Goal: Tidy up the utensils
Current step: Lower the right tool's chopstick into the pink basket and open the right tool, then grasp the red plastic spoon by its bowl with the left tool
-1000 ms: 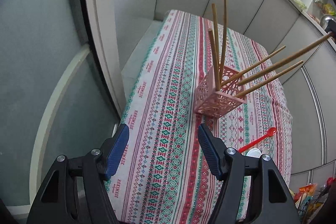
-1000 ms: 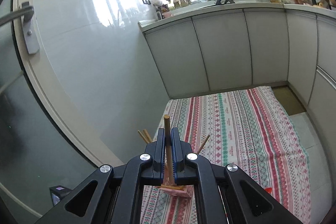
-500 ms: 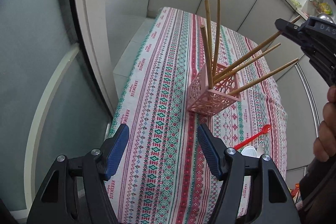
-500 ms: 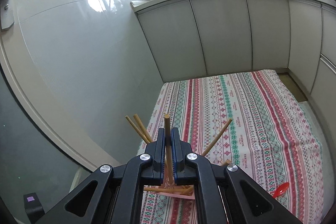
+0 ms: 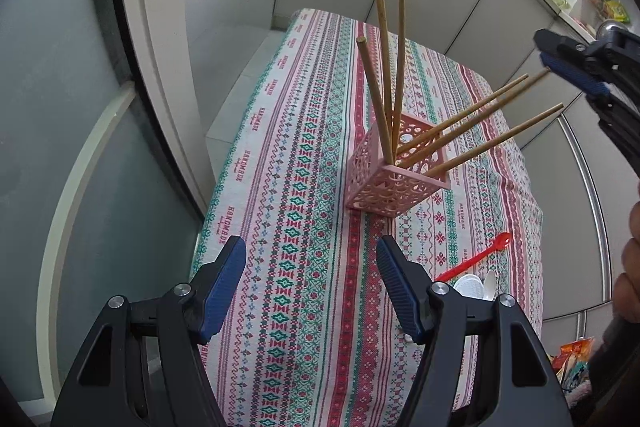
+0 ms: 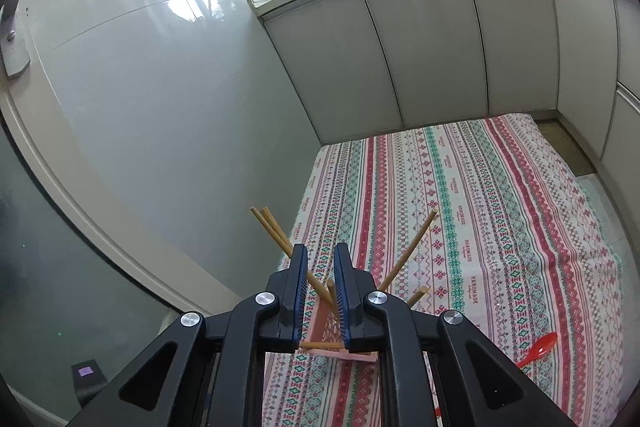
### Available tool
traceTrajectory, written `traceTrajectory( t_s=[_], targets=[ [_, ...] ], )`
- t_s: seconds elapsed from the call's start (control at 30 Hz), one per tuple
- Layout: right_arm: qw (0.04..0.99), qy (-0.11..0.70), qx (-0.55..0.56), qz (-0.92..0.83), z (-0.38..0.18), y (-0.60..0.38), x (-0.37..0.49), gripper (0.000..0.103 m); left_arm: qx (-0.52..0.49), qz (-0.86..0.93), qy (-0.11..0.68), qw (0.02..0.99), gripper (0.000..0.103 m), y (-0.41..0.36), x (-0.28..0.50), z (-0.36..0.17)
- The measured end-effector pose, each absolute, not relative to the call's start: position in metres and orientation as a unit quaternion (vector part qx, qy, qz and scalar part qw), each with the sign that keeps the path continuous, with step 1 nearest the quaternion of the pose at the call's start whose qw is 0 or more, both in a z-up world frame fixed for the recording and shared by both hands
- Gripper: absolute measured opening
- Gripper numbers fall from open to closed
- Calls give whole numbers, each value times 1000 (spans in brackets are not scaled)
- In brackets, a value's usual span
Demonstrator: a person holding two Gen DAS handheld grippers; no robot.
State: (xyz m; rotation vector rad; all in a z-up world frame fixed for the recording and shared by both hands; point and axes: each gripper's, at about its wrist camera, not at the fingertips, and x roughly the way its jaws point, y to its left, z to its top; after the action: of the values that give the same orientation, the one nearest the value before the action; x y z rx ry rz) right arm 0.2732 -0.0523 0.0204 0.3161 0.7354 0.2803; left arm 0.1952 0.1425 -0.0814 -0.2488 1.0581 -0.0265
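A pink lattice holder (image 5: 394, 175) stands on the patterned tablecloth (image 5: 304, 227) with several wooden chopsticks (image 5: 386, 67) leaning out of it. My left gripper (image 5: 312, 287) is open and empty, low over the cloth, just in front of the holder. My right gripper (image 6: 320, 287) is slightly open and empty, right above the holder (image 6: 320, 331), with a chopstick tip (image 6: 331, 287) standing loose between its fingers. It also shows in the left wrist view (image 5: 576, 67) beside the leaning chopstick tips. A red spoon (image 5: 476, 259) lies right of the holder, also seen in the right wrist view (image 6: 538, 349).
White plastic utensils (image 5: 474, 285) lie by the red spoon near the table's right edge. A glass door (image 5: 60, 147) and white frame stand to the left. Grey cabinets (image 6: 440, 47) run behind the table. Snack packets (image 5: 572, 363) lie below the right edge.
My right gripper has opened and let go of the chopstick, which now rests in the holder. My left gripper has stayed open and shifted a little.
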Motion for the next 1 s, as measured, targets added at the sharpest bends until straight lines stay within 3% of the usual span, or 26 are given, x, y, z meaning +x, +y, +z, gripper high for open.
traceTrajectory(
  t_s=[0.4, 0.47, 0.53, 0.57, 0.73, 0.83, 1.0],
  targets=[
    [901, 368, 169, 155, 33, -99, 231, 18, -117, -36, 517, 847, 70, 127, 193, -86],
    [898, 375, 174, 149, 30, -116, 220, 23, -108, -43, 520, 846, 71, 119, 193, -86],
    [895, 382, 179, 142, 26, -130, 211, 43, -95, -53, 522, 846, 73, 108, 192, -86],
    [895, 383, 183, 139, 24, -140, 205, 58, -90, -60, 523, 846, 75, 102, 191, -85],
    [892, 402, 180, 104, 8, -178, 186, 61, -74, -96, 533, 838, 78, 70, 188, -88],
    [886, 420, 180, 80, -10, -199, 181, 74, -77, -116, 534, 834, 78, 50, 184, -93],
    [865, 467, 180, 46, -47, -234, 174, 78, -42, -144, 544, 826, 81, 4, 176, -111]
  ],
)
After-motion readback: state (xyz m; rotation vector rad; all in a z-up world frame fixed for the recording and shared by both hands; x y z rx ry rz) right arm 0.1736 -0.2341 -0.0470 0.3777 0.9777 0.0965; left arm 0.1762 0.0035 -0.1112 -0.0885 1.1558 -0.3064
